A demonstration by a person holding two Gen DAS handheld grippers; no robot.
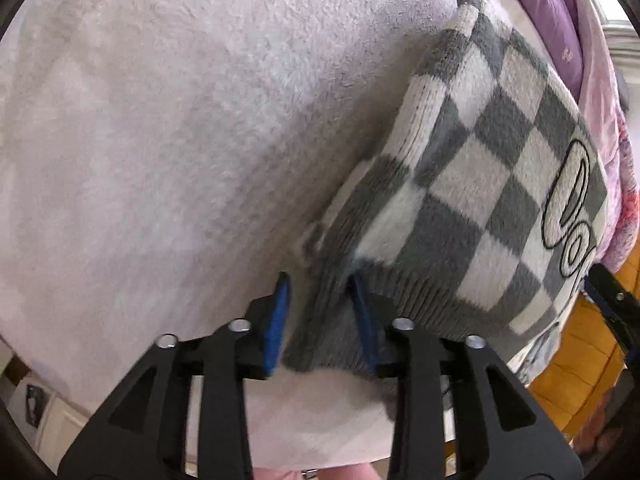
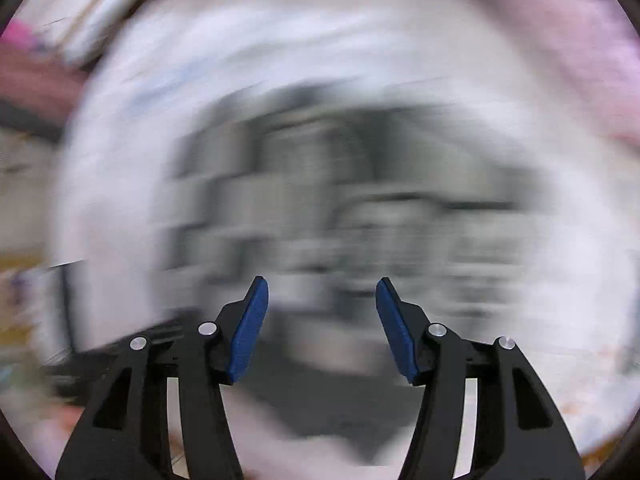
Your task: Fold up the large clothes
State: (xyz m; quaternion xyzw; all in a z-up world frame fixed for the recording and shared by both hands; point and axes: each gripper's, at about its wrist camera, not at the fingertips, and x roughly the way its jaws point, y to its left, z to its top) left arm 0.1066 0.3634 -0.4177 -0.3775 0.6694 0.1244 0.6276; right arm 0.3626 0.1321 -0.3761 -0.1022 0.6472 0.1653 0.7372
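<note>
Already the checkered sweater (image 1: 480, 184) looks well folded: it lies as a compact grey-and-white bundle on the fluffy pale blanket (image 1: 160, 120), filling the left wrist view from 1 to 5 o'clock, with black-outlined lettering at 3 o'clock. The left tongs (image 1: 318, 312) have their blue pads on either side of the ribbed grey hem at 6 o'clock, seemingly clenched on it. I judge a last fold or smoothing remains.

The right tongs (image 2: 322, 320) are released, pads well apart and nothing between them; their view is heavily blurred, showing only a grey-and-white checked smear at centre.

Counted: one sweater, one blanket, two tongs, and purple fabric (image 1: 548, 8) at 1 o'clock.
</note>
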